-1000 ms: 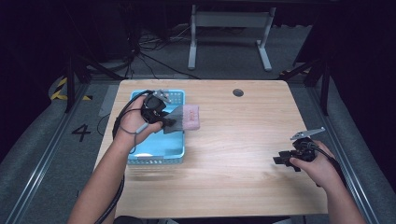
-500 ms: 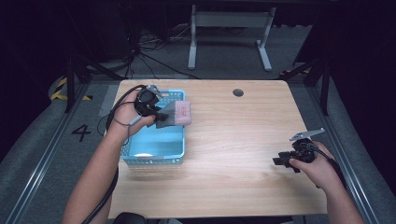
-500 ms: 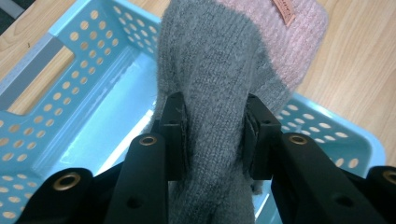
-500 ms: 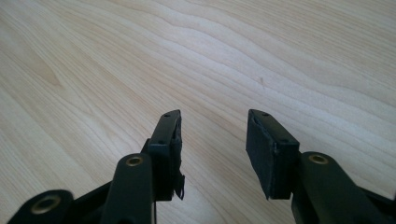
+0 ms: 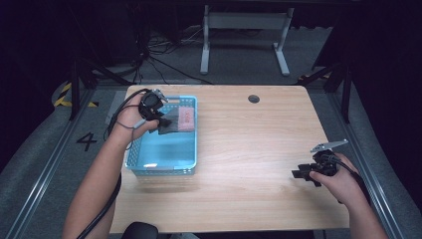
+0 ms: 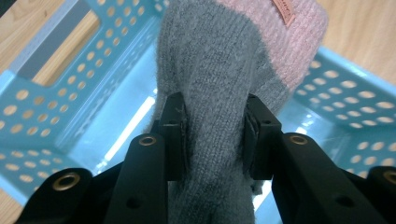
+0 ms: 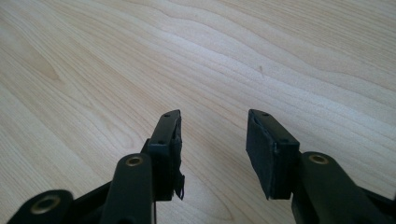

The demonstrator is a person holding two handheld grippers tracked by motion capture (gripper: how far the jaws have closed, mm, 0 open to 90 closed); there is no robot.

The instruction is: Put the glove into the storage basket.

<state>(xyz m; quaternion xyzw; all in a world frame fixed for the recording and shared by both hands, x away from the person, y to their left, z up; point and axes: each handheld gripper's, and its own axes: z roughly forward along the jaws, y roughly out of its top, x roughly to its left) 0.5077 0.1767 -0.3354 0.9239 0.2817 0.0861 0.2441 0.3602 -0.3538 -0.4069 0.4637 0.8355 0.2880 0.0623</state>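
Overhead, left gripper (image 5: pixel 166 123) above blue basket (image 5: pixel 191 149), its own view revealing jaws clamped on grey-pink knit glove (image 6: pixel 224 70), right gripper (image 7: pixel 212 149) apart, well right of basket.

Light wooden bench (image 5: pixel 249 149) with a round dark cable hole (image 5: pixel 254 98), lit bright against a dark room. Beyond, grey carpet floor (image 5: pixel 239 69), tangled black cables (image 5: pixel 154 57), a grey metal frame's legs (image 5: pixel 244 40).

This looks like a lab or recording studio rather than a home: a pale wood-grain table (image 5: pixel 259 149) stands alone on grey carpet amid black surroundings, with loose black cables (image 5: pixel 159 62) on the floor, a grey metal T-foot frame (image 5: pixel 244 35), yellow-black hazard tape (image 5: pixel 64 94) and a painted floor number "4" (image 5: pixel 87 141).
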